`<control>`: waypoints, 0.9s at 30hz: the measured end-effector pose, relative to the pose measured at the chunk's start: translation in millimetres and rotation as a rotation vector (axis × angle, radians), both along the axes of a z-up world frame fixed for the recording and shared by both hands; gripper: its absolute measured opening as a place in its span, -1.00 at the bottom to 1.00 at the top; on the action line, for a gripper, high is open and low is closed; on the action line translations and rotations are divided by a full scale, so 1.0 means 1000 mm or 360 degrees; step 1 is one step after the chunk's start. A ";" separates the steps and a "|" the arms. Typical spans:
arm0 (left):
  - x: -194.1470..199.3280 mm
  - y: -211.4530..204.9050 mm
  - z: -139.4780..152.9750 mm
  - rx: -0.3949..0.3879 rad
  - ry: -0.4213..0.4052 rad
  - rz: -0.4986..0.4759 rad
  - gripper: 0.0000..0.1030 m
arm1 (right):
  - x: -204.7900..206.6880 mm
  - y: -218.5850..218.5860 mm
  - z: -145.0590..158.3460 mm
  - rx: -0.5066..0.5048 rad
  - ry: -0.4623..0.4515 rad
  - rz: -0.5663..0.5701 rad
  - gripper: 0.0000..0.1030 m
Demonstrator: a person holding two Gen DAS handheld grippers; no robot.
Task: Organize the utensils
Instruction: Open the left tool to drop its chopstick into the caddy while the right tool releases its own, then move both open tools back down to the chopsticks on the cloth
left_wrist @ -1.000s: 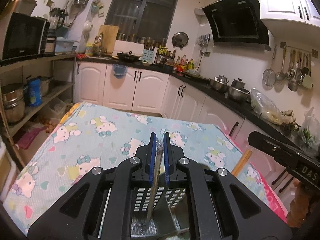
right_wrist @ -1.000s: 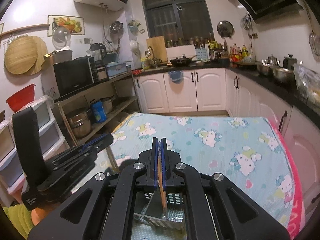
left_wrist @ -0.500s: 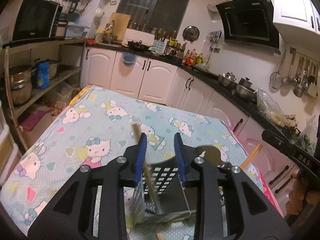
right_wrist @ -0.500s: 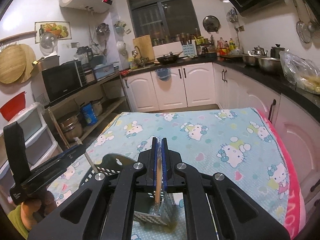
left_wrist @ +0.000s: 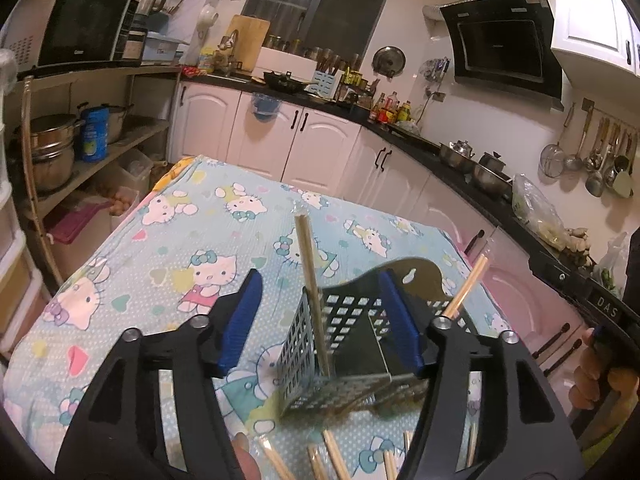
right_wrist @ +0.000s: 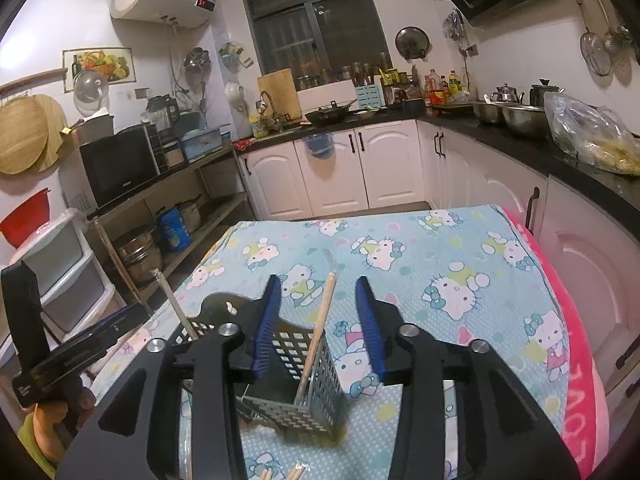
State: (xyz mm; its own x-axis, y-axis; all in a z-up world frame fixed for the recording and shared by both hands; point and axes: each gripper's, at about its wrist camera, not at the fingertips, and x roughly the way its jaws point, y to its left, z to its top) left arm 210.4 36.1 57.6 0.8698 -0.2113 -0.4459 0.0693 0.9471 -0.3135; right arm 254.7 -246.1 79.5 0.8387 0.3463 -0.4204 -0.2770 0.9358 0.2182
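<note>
A grey perforated utensil holder (left_wrist: 304, 356) (right_wrist: 316, 364) stands on the cartoon-cat tablecloth. My left gripper (left_wrist: 320, 304) hangs just over it with its jaws opening. A wooden chopstick pair (left_wrist: 310, 272) stands free in the holder between the blue pads, touching neither. My right gripper (right_wrist: 318, 292) is also opening, and another chopstick pair (right_wrist: 320, 320) leans loose in the holder between its pads. The left wrist view shows that second pair (left_wrist: 466, 284) at the holder's right side. Several loose chopsticks (left_wrist: 334, 456) (right_wrist: 298, 470) lie on the cloth near me.
The clothed table (right_wrist: 460, 256) stretches ahead, with a pink edge (right_wrist: 576, 344) on the right. White cabinets under a black counter (left_wrist: 460, 160) run along the back and right. A shelf with pots (left_wrist: 52, 148) and a microwave (right_wrist: 120, 164) stands on the left.
Both grippers were shut on chopstick pairs over the holder. Both have since spread their jaws, and the chopsticks now stand loose in the holder. Both views have drawn back a little.
</note>
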 end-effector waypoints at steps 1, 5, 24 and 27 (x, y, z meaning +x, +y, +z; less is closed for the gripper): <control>-0.002 0.000 0.000 0.0000 -0.0002 -0.0002 0.10 | -0.003 -0.001 0.000 -0.0001 -0.0001 -0.0002 -0.11; -0.015 0.003 0.001 -0.0017 -0.0019 -0.0007 0.29 | -0.018 -0.005 -0.003 -0.0005 -0.0007 -0.0010 0.09; -0.067 0.018 -0.007 -0.0042 -0.0014 -0.0021 0.73 | -0.076 0.001 -0.019 -0.0073 0.0005 0.0028 0.43; -0.074 0.021 -0.011 -0.0050 -0.0006 -0.0015 0.73 | -0.083 0.002 -0.024 -0.0086 0.0018 0.0038 0.43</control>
State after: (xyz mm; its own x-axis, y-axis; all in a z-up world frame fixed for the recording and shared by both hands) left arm 136.4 57.1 46.8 0.8695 -0.2334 -0.4354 0.0796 0.9360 -0.3428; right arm 172.0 -243.9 55.5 0.8257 0.3425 -0.4483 -0.2972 0.9395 0.1704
